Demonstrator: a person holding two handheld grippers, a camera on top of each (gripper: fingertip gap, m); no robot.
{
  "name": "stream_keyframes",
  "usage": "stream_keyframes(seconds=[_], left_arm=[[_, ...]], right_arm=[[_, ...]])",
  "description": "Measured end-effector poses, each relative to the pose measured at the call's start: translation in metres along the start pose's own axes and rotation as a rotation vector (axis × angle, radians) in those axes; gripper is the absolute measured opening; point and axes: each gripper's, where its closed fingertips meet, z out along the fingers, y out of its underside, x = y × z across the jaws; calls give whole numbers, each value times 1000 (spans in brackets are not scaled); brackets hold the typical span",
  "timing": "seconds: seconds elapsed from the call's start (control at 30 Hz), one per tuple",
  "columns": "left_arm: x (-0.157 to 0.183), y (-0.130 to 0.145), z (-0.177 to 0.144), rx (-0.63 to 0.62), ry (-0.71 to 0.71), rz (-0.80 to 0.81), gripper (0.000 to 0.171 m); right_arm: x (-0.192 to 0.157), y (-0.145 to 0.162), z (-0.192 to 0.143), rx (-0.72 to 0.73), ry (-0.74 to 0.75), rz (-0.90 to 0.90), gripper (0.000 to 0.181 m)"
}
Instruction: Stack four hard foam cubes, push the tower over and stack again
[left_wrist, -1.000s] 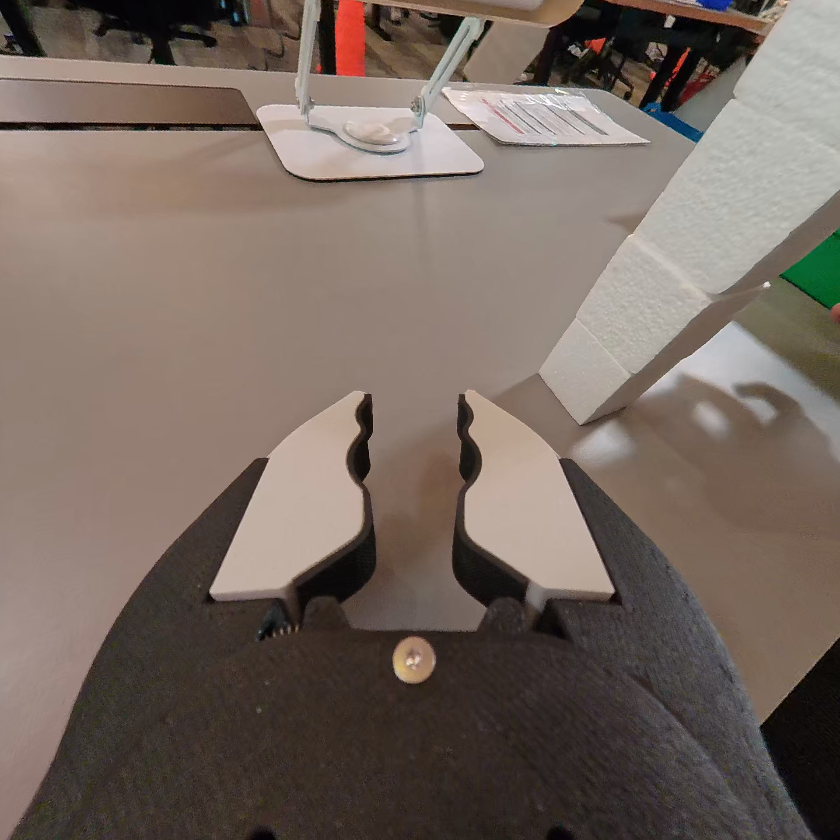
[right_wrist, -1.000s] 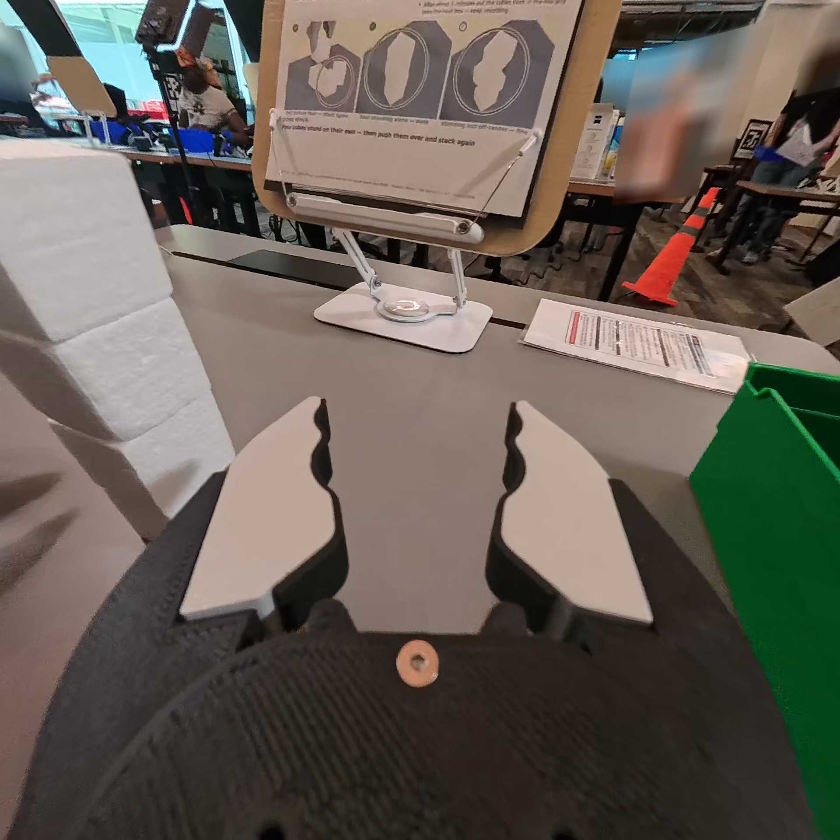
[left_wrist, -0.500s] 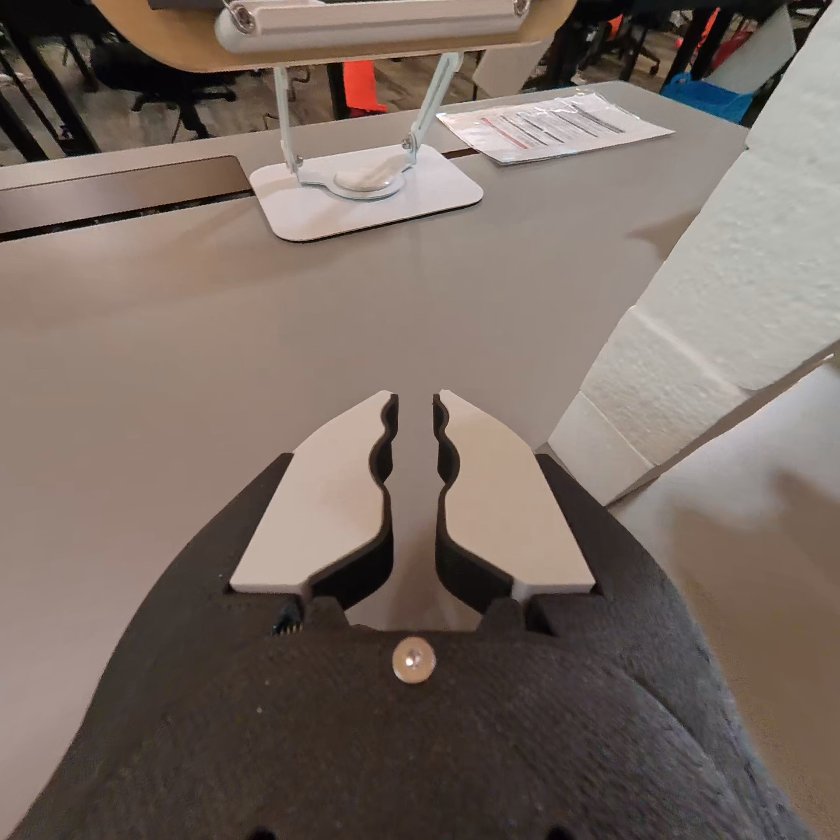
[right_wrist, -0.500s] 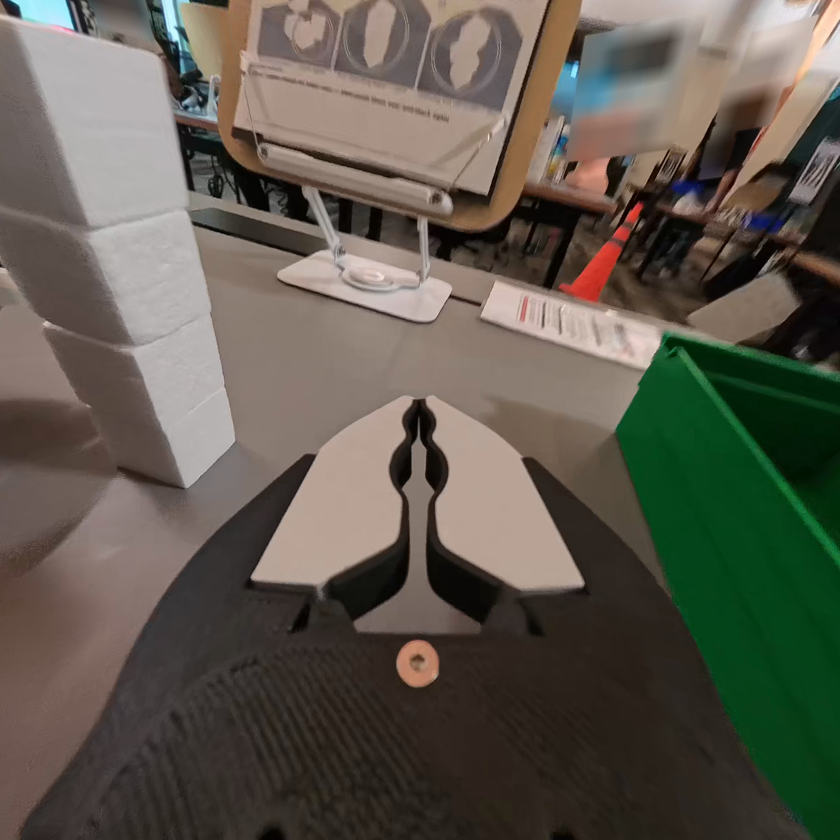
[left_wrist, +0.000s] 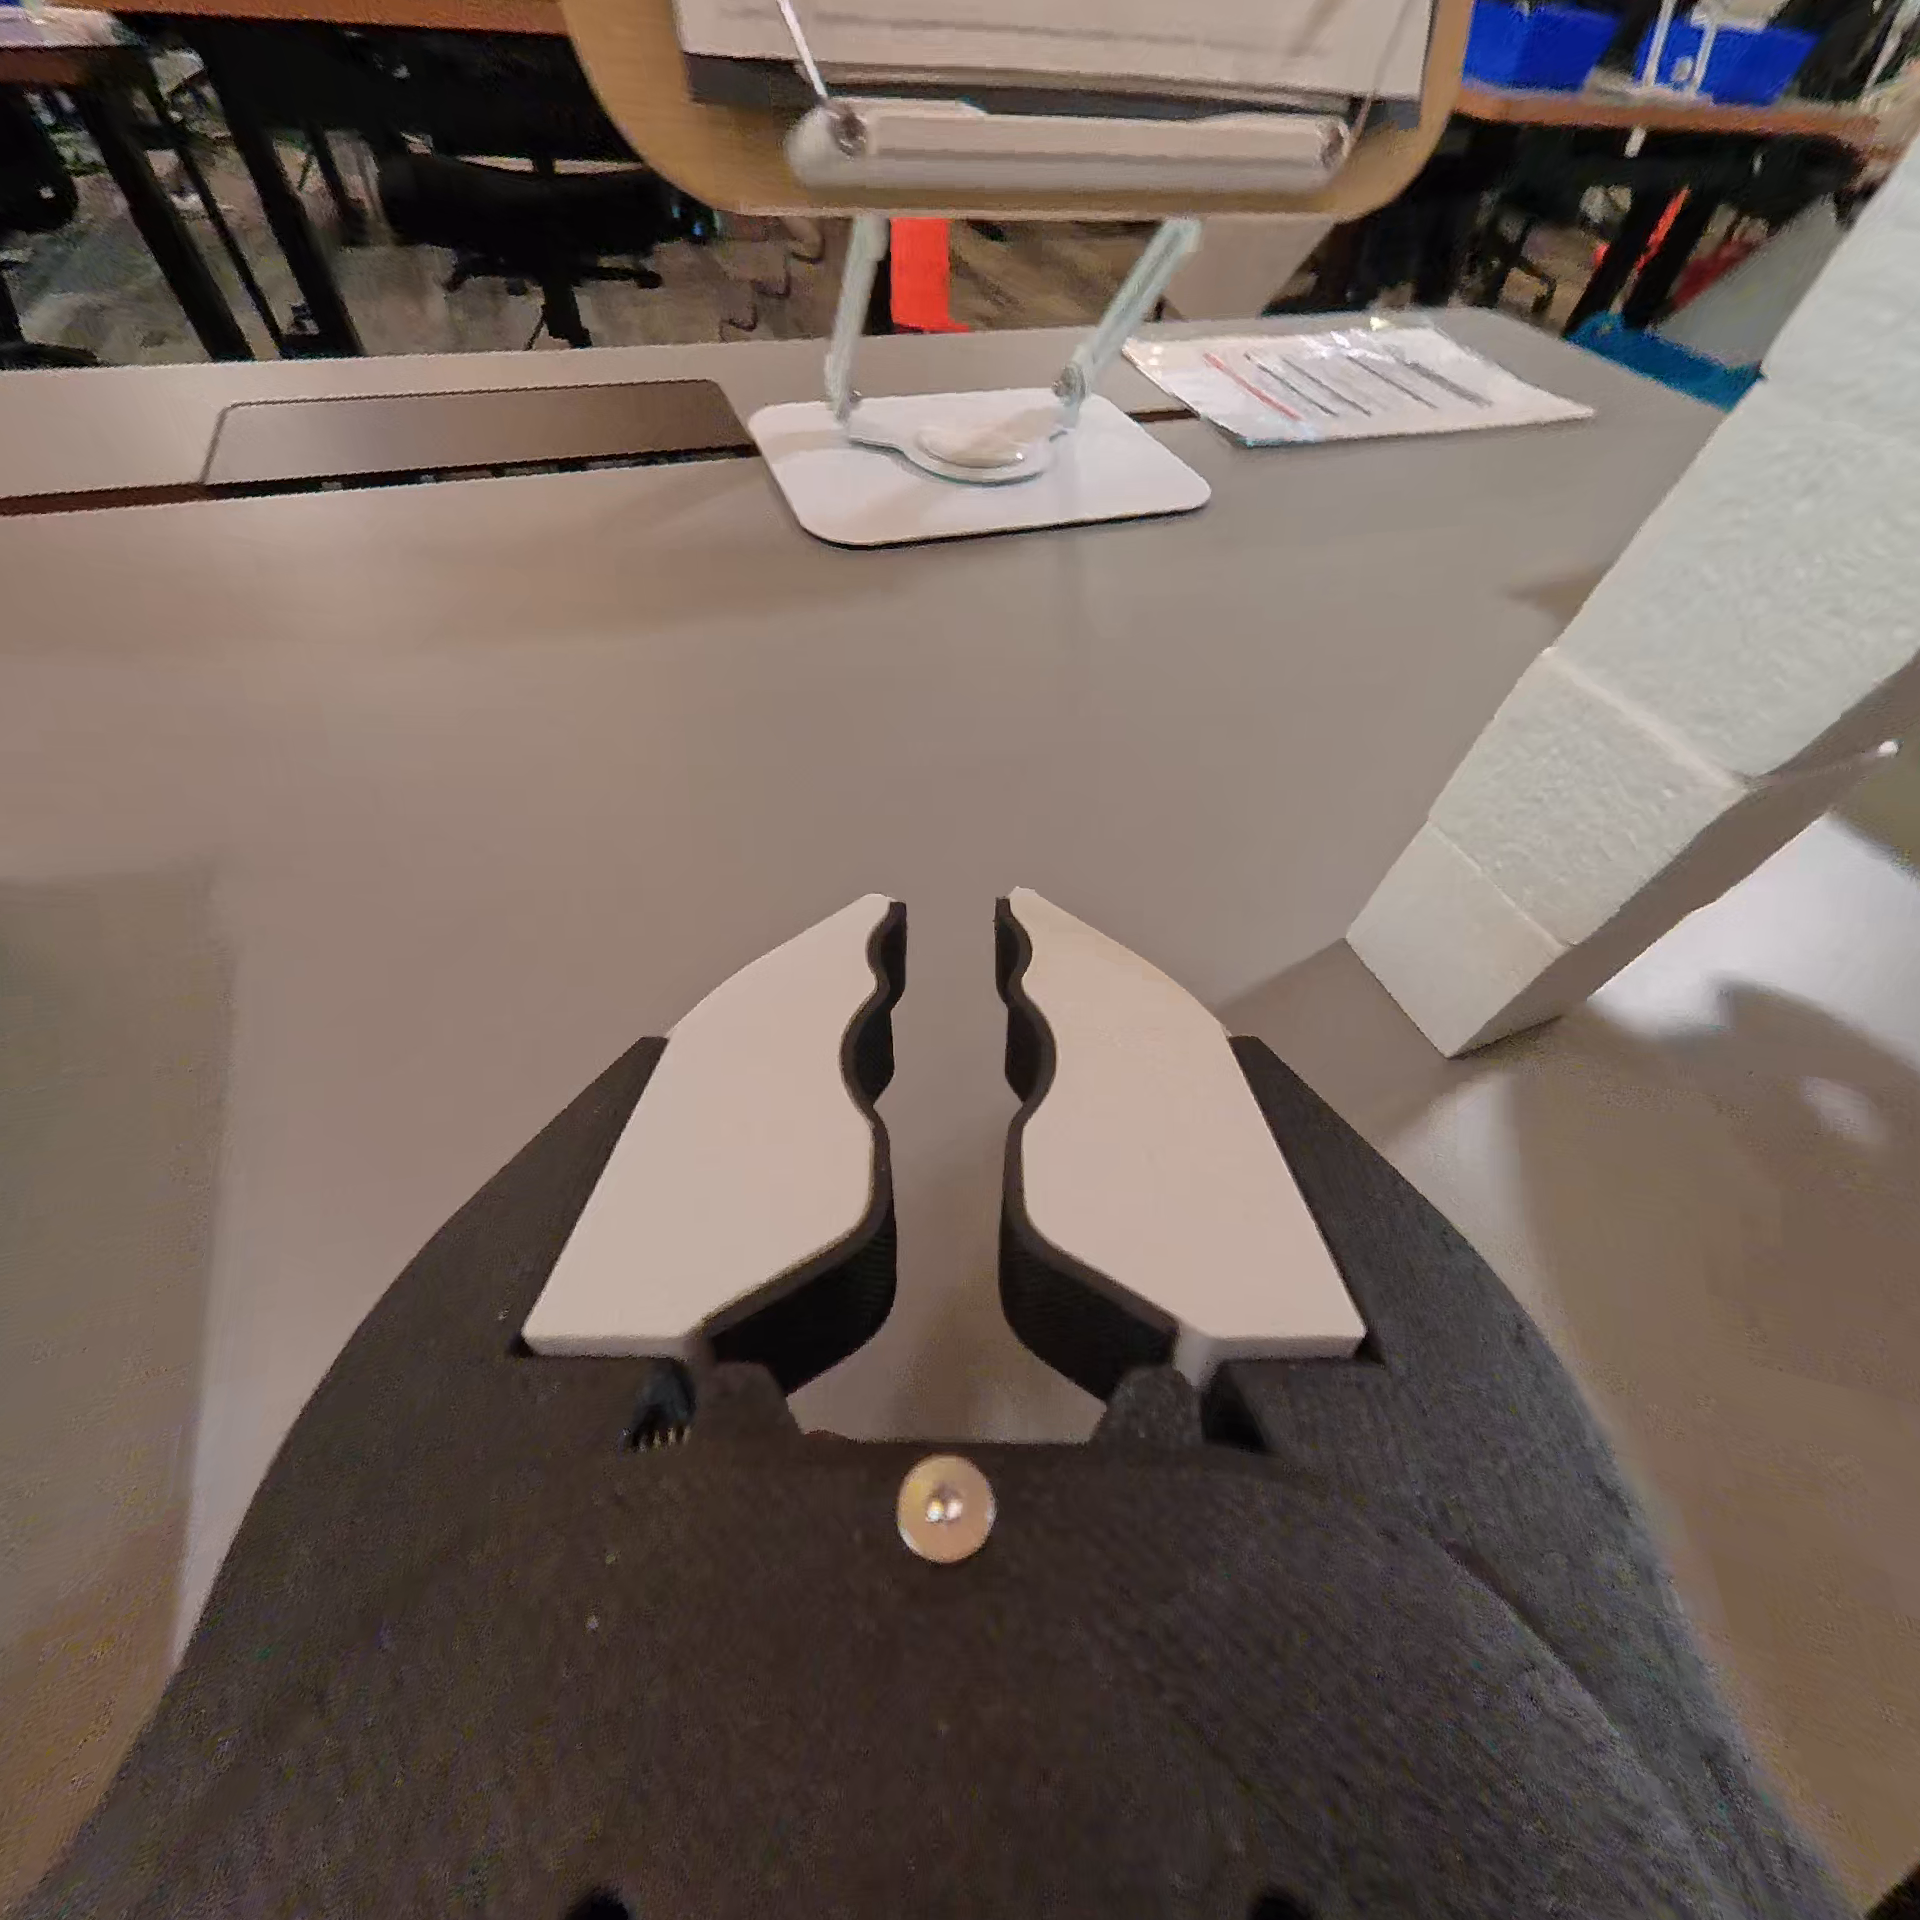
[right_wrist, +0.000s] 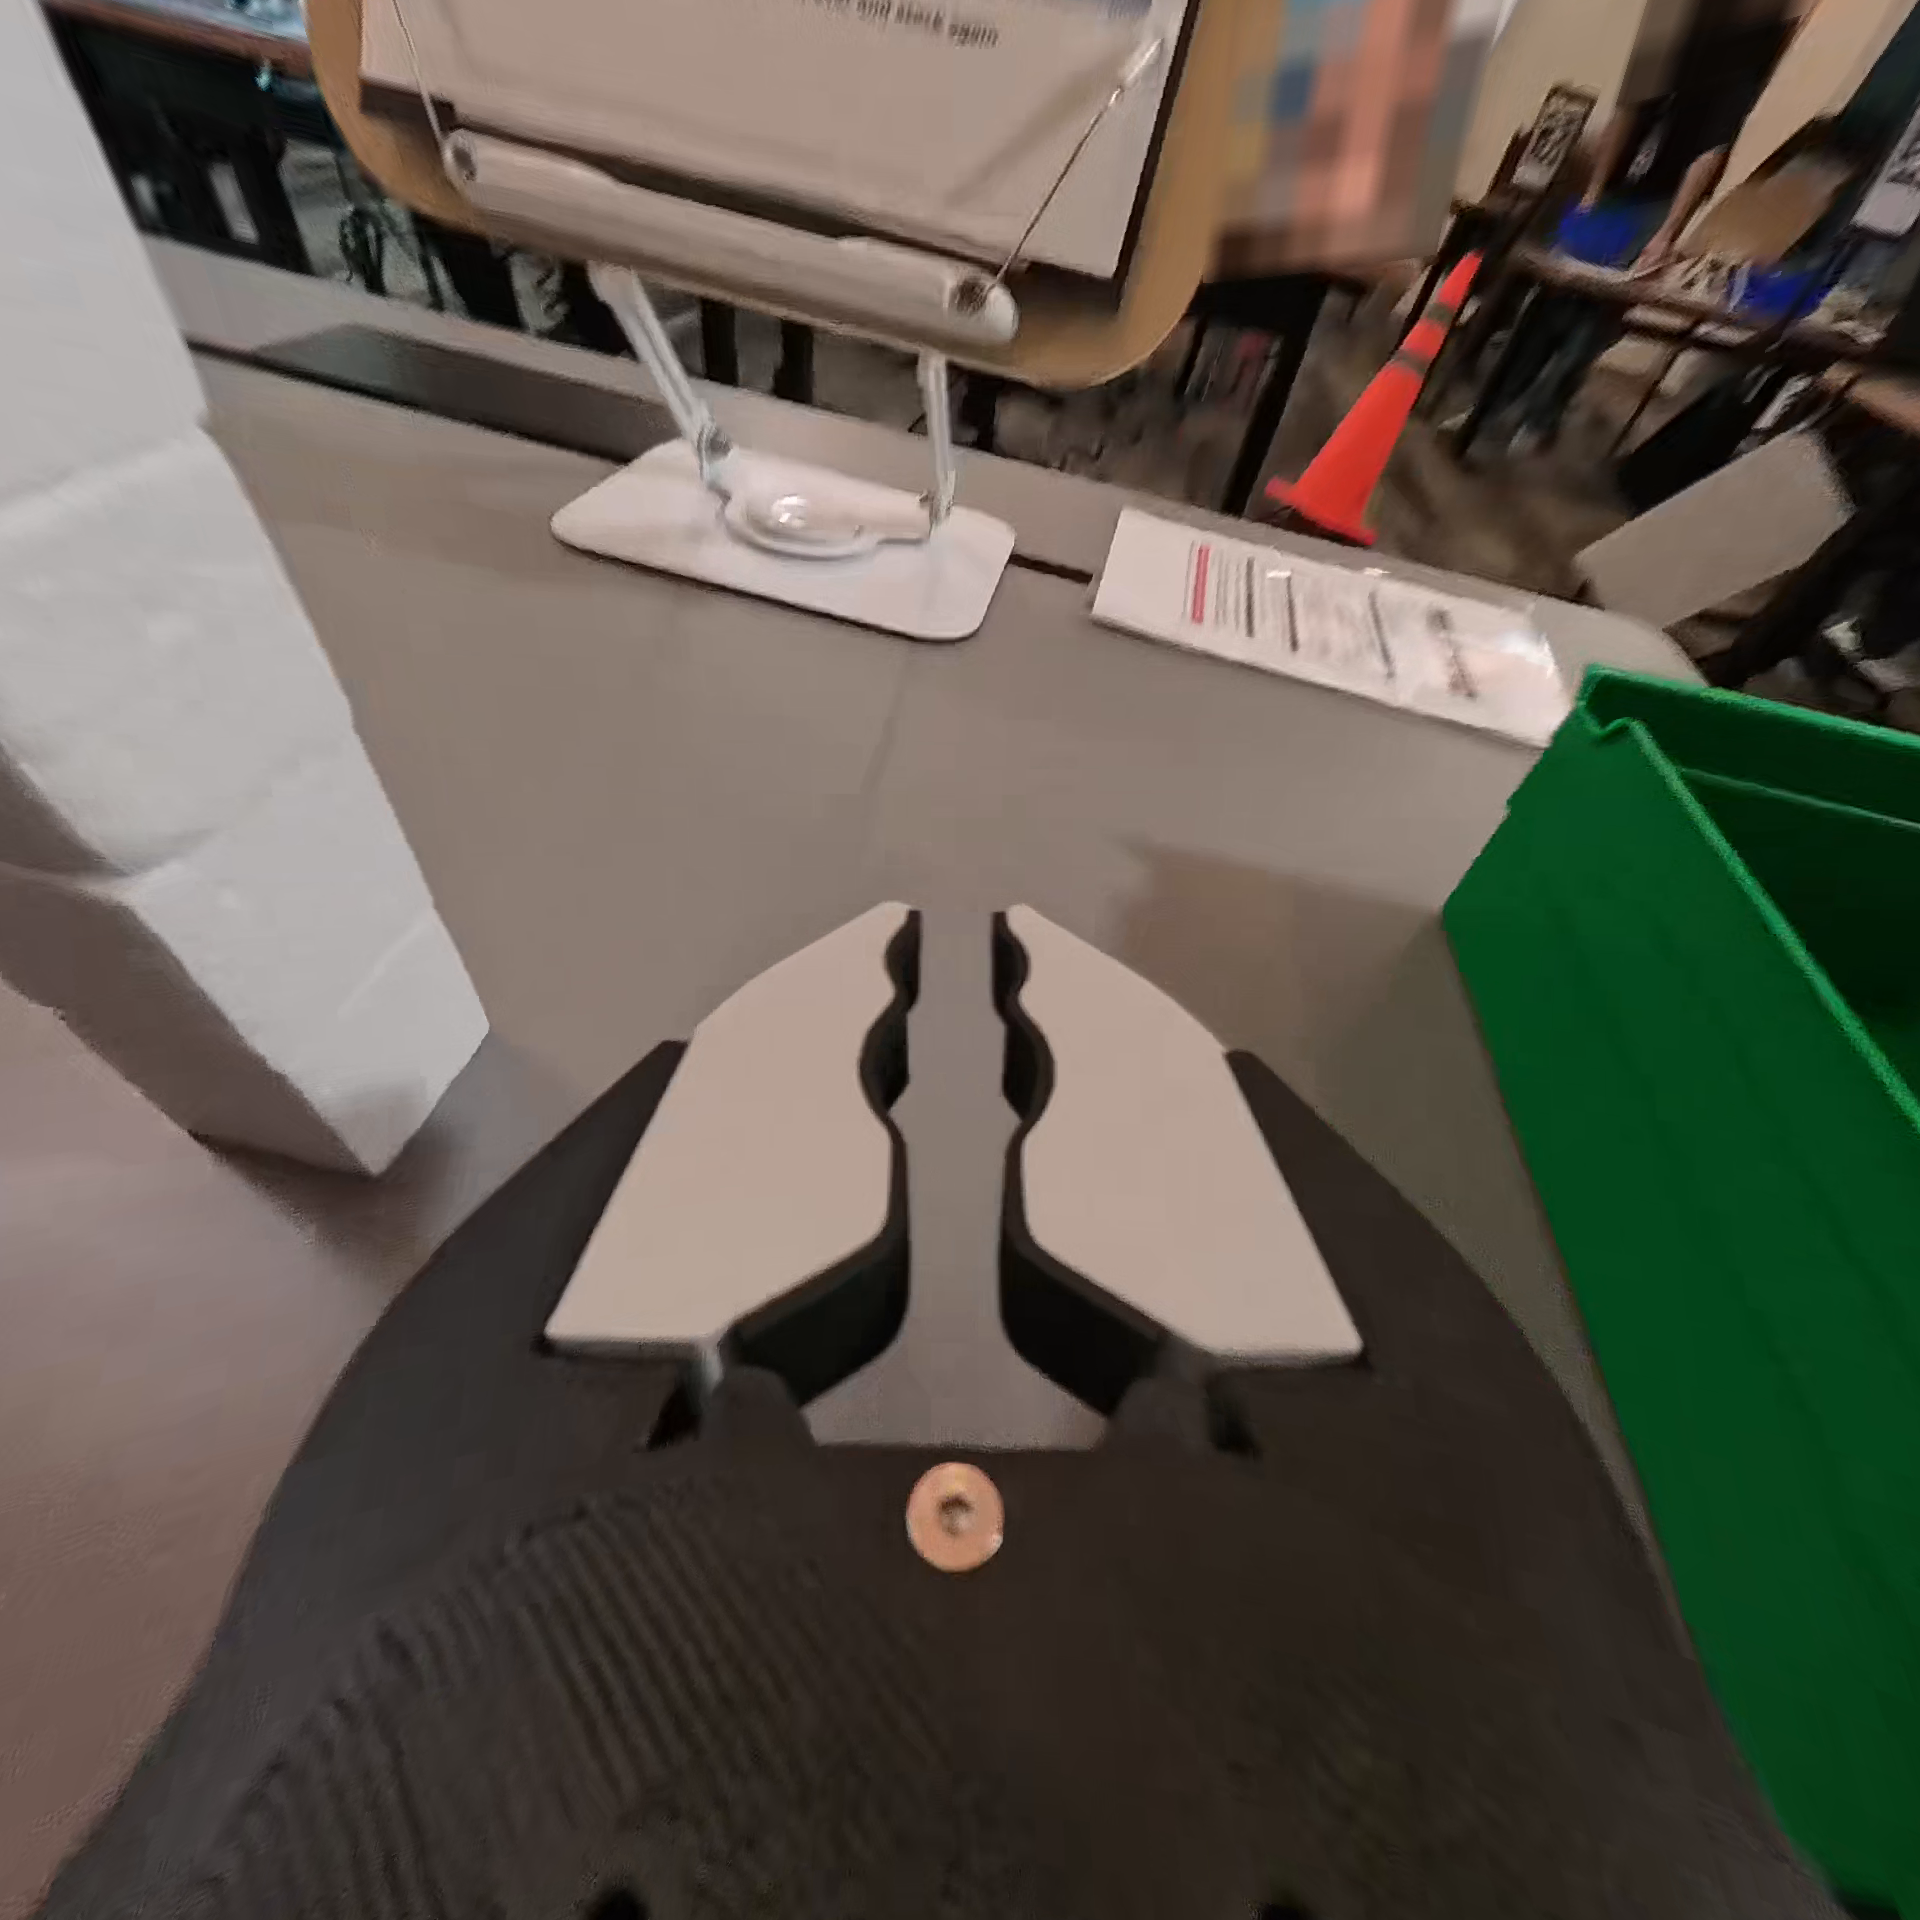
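My left gripper (left_wrist: 951, 914) hovers over the bare grey table (left_wrist: 520, 779), empty, with only a narrow gap between its jaws. A stack of white foam blocks (left_wrist: 1662, 727) stands just to its right, apart from it. My right gripper (right_wrist: 956, 925) is also empty with a narrow gap between its jaws. It sits between the same foam stack (right_wrist: 156, 727) on its left and a green plastic bin (right_wrist: 1714, 1143) on its right, touching neither.
A white stand (left_wrist: 977, 468) holding a printed board is at the table's back middle; it also shows in the right wrist view (right_wrist: 790, 551). A laminated sheet (right_wrist: 1320, 613) lies behind the bin. An orange cone (right_wrist: 1371, 416), desks and people are beyond the table.
The left jaws narrowed from a wider gap and stayed narrow. The right jaws went from wide open to almost touching, then parted a little. Both grippers tilted up and drew back.
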Motion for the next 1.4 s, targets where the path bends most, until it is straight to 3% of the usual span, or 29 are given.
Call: stream_keyframes(seconds=[0.1,0.2,0.37,0.5,0.73,0.8,0.9,0.97,1.13,1.23,1.4], left_arm=[[-13,3,-16,16,20,-78,25],[-15,4,-29,38,85,-136,35],[0,-23,-64,239,296,-252,16],[-10,-29,-67,278,277,-279,10],[23,-47,-27,282,371,-259,1],[39,-51,-13,268,421,-246,4],[64,-55,0,246,494,-211,9],[77,-52,4,226,516,-169,10],[81,-39,3,185,488,-89,12],[67,-30,-3,160,432,-79,13],[31,-17,-23,142,293,-63,13]], right_arm=[[-2,4,14,-49,-80,20,43],[-11,3,27,-79,-183,102,58],[-32,-9,36,-81,-368,173,41],[-29,-9,32,-40,-362,124,0],[-15,-2,-13,10,-325,9,0],[-20,-11,-37,60,-409,28,0],[-48,-30,-82,126,-688,95,0],[-53,-41,-95,169,-736,148,0],[-33,-36,-71,140,-614,206,0],[-19,-14,-37,10,-497,221,0],[-38,6,-4,-206,-488,189,17]])
